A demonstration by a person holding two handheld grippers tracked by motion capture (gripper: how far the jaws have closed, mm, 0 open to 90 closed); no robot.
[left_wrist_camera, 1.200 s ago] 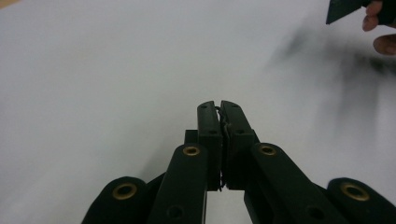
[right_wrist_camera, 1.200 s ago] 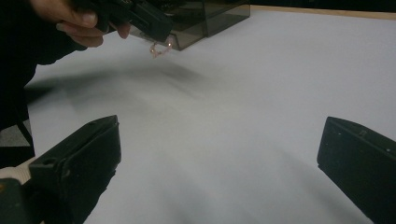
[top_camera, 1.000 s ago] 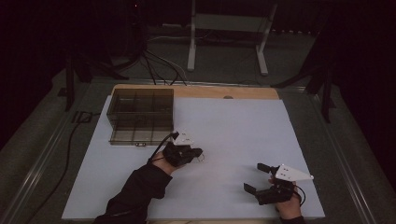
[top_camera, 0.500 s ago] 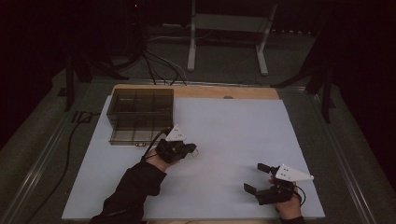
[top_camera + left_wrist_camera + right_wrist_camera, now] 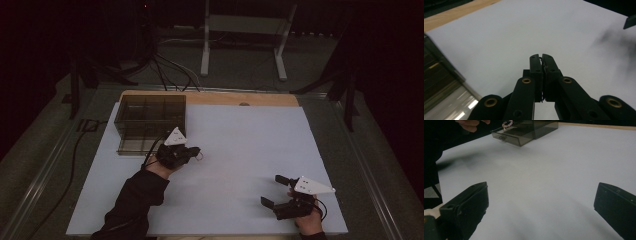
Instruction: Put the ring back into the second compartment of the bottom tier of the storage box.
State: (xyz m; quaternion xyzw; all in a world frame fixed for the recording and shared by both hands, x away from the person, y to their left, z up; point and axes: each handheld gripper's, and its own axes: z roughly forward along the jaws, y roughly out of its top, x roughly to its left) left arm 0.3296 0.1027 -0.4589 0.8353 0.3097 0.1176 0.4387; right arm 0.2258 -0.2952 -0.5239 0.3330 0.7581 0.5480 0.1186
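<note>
Smoky clear plastic compartment box (image 5: 150,122) sits beside the left gripper (image 5: 194,151), pinching perhaps a small beaded loop (image 5: 507,124); right gripper (image 5: 273,190) gapes wide.

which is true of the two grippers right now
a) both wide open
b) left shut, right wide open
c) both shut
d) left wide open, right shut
b: in the left gripper view the left gripper has its jaws pressed together on something thin that I cannot make out, while in the right gripper view the right gripper has its jaws standing far apart over the bare white table.
</note>
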